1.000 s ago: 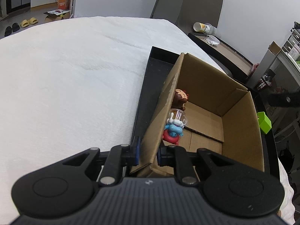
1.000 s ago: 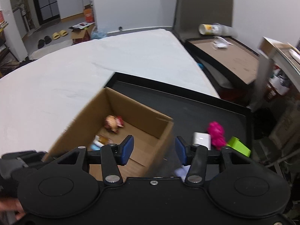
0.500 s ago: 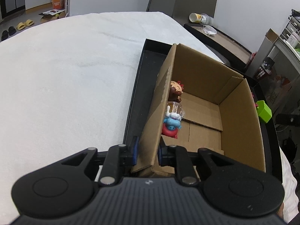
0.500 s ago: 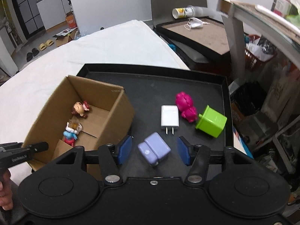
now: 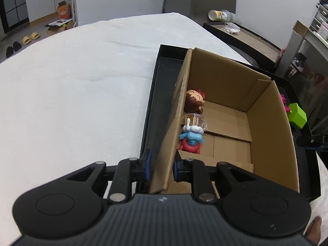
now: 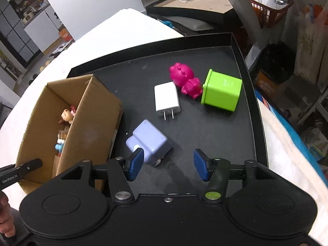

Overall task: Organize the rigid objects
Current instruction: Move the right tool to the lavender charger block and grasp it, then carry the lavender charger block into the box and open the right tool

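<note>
My left gripper (image 5: pixel 161 167) is shut on the near left wall of an open cardboard box (image 5: pixel 268 135), which stands on a black tray (image 6: pixel 215 135). In the box lie a brown-haired doll (image 5: pixel 193 100), a clear toy mug (image 5: pixel 195 121) and a blue and red figure (image 5: pixel 191 141). My right gripper (image 6: pixel 167 165) is open and empty, low over the tray. A lilac charger (image 6: pixel 149 141) lies just ahead of its left finger. Farther off lie a white plug adapter (image 6: pixel 167 97), a pink pig toy (image 6: pixel 184 80) and a green cube (image 6: pixel 222 90).
The tray sits on a white bed cover (image 5: pixel 71 92). A side table (image 6: pixel 205 2) with a tipped cup and a face mask stands behind. A red basket (image 6: pixel 270 6) and clutter are on the floor at the right.
My right gripper swung right from over the box to the tray's loose items, dropped closer to the lilac charger and opened wider. My left gripper kept its hold on the box wall.
</note>
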`<state>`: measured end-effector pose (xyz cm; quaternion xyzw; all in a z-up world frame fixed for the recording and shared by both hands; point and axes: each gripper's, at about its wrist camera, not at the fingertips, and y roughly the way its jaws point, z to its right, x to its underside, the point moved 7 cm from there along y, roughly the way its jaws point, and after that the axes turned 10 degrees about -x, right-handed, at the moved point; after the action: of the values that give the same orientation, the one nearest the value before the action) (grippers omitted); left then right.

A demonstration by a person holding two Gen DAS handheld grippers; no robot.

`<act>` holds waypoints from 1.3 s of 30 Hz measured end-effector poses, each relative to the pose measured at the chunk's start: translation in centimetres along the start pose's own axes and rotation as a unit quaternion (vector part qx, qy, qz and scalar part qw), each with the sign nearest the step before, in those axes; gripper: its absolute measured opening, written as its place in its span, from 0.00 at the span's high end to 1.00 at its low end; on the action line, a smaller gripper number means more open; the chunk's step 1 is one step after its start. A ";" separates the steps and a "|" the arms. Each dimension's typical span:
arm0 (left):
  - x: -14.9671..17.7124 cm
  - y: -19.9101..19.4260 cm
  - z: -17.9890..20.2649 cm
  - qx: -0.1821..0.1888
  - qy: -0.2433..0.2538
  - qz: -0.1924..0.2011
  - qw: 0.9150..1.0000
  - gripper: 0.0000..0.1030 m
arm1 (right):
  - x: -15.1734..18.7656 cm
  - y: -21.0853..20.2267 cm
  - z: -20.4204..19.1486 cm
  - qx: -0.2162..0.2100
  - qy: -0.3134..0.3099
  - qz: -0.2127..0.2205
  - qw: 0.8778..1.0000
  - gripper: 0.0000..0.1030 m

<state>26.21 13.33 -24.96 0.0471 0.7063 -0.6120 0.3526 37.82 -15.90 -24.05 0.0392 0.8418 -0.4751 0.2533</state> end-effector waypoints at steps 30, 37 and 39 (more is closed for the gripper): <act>1.0 -0.9 0.9 -0.019 0.016 0.004 1.000 0.85 | 0.5 3.4 -3.6 0.002 -0.189 -0.022 0.982 0.54; 1.1 -1.4 1.0 -0.022 0.018 0.010 1.000 0.85 | 0.0 2.1 -3.5 0.003 -0.157 -0.017 0.987 0.57; 1.1 -1.5 0.9 -0.022 0.017 0.011 1.000 0.85 | -0.1 1.8 -3.5 0.007 -0.151 -0.017 0.988 0.57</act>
<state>25.03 11.74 -24.34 0.0577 0.7250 -0.5912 0.3486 37.05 -11.99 -23.95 -0.0453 0.7909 -0.4856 0.3696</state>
